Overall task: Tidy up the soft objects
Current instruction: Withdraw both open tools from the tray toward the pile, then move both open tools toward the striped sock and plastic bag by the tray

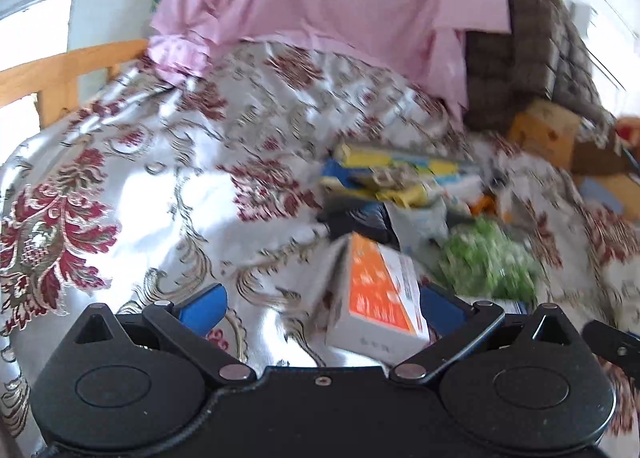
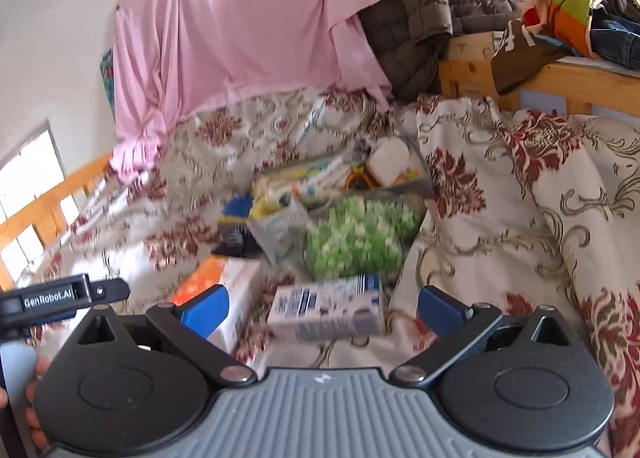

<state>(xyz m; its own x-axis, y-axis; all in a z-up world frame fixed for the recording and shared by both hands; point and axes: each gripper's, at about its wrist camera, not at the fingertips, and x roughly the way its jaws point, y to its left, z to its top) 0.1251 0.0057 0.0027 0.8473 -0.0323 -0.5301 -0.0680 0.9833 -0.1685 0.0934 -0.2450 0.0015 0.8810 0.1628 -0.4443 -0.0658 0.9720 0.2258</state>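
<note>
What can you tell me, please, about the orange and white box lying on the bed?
The orange and white box looks like a cardboard carton: orange printed top, white sides, closed. It lies tilted on the floral bedspread, between the open left tongs, nearer the right finger; contact is unclear. A dark item sits just behind it. Blur hides the print.

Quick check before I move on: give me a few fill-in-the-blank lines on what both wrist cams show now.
1. Both the left claw and the right claw are ____.
2. The box between the left claw's fingers has an ____ face.
3. The cloth hanging behind the bed is ____.
4. The fluffy bundle beyond the blue-and-white box is ____.

Missing words: open; orange; pink; green
</note>
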